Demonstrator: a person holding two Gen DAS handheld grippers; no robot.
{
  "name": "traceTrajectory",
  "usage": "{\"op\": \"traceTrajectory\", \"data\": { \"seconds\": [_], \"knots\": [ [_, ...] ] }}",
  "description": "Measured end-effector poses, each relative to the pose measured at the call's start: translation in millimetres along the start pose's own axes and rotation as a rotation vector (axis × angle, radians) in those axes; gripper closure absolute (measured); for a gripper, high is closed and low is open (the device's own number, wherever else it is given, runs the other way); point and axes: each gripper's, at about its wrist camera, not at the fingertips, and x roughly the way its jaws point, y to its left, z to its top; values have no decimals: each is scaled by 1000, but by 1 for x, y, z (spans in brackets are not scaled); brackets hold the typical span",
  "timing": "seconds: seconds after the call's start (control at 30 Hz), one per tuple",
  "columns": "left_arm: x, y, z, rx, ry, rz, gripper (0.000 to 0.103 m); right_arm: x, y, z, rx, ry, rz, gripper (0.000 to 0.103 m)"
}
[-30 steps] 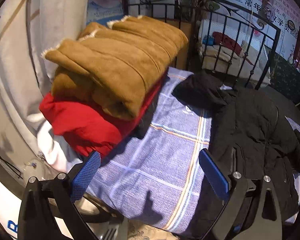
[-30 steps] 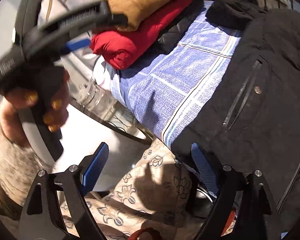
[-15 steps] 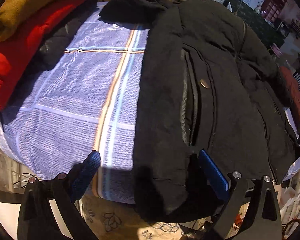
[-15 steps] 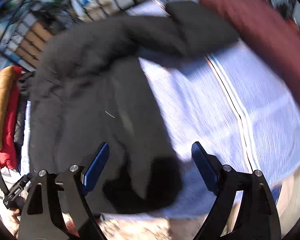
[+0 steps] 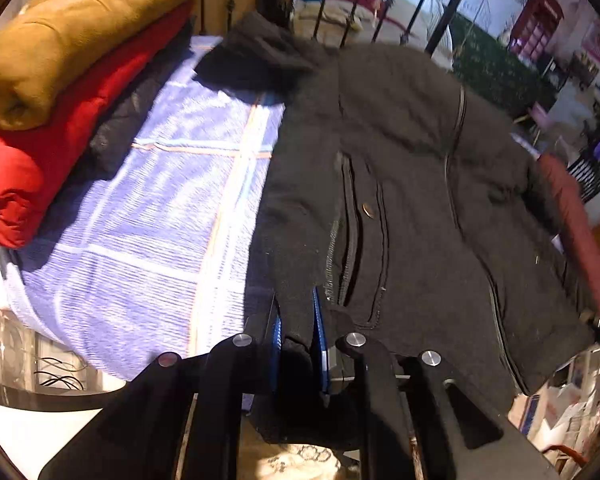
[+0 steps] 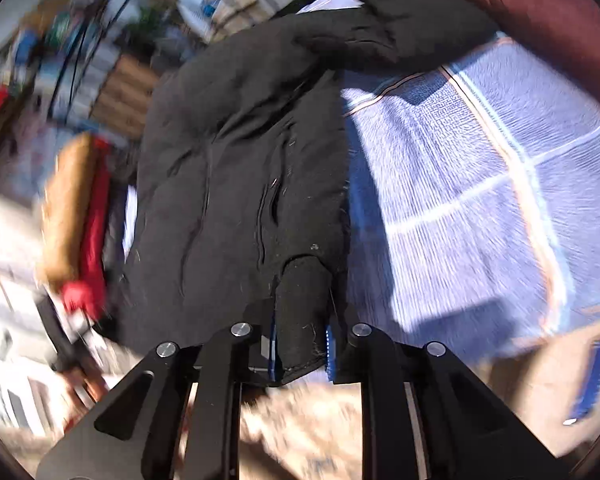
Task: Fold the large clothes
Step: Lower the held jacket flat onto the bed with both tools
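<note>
Stack, left end of bed (image 5: 148, 216): tan coat (image 5: 84, 32) folded on top of red coat (image 5: 56, 148), a dark quilted piece under both. Already folded, by the look of it.

Bed cover: blue check, bare between stack and jacket, and bare again on the jacket's far side in the right view.

Black jacket (image 5: 400, 184): lies spread across the middle of the bed, collar toward the iron headboard (image 5: 384, 4), hem hanging over the near edge. Pocket zip and one snap face up.

Left gripper (image 5: 296, 336): fingers narrow, pinching the hem at the jacket's left lower corner.

Right gripper (image 6: 300, 340): fingers narrow, closed on a thick fold of the hem at the right lower corner.

Maroon garment (image 6: 532, 12): far right edge of bed, just beside the jacket's sleeve.

Risks, judged: padded cloth is bulky and may slip from either pinch when lifted; uneven pull would skew the fold; the loose sleeve could drag against the maroon garment.
</note>
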Motion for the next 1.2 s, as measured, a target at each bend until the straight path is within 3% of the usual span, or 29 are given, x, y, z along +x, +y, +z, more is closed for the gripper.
{"op": "traceTrajectory", "data": {
  "seconds": [0.13, 0.23, 0.27, 0.3, 0.33, 0.37, 0.4, 0.43, 0.5, 0.57, 0.67, 0.73, 0.83, 0.97, 1.07, 1.13, 1.2],
  "knots": [
    [9, 3, -22, 113, 70, 117, 89, -2, 24, -43, -72, 159, -35, 86],
    [36, 2, -45, 188, 173, 199, 84, 29, 15, -63, -43, 257, -97, 76],
    [38, 3, -50, 200, 181, 224, 78, 36, 9, -66, -38, 284, -146, 67],
    [35, 5, -51, 199, 169, 243, 66, 36, 4, -65, -11, 291, -187, 54],
    [28, 9, -46, 184, 147, 254, 59, 32, 1, -62, 19, 281, -183, 45],
    [17, 14, -37, 152, 103, 250, 39, 20, -2, -53, 50, 248, -141, 30],
    [6, 20, -28, 117, 53, 249, 19, 6, -4, -43, 57, 208, -115, 28],
    [-7, 24, -13, 80, -8, 252, 14, -9, -1, -25, 44, 146, -122, 28],
    [-30, 32, 18, 26, -144, 233, 13, -32, 4, 4, -25, 59, -157, 24],
    [-39, 30, 59, 28, -215, 194, 12, -39, 18, 44, -110, -22, -140, 22],
    [-28, 6, 122, 63, -268, 96, 13, -16, 38, 104, -195, -73, -65, 22],
    [-9, -19, 167, 146, -276, 57, 13, 13, 52, 148, -246, -62, -21, 22],
    [32, -67, 235, 331, -255, 65, 12, 53, 71, 224, -310, -78, -60, 22],
    [89, -120, 321, 396, -216, 60, 8, 106, 79, 331, -282, -66, -62, 22],
    [168, -141, 383, 395, -49, 34, 6, 166, 55, 390, -165, 54, -6, 22],
    [228, -147, 399, 404, 104, 59, 6, 208, 41, 404, -108, 160, 0, 22],
    [281, -155, 393, 444, 240, 60, 9, 253, 41, 396, -161, 314, -4, 21]
  ]
}}
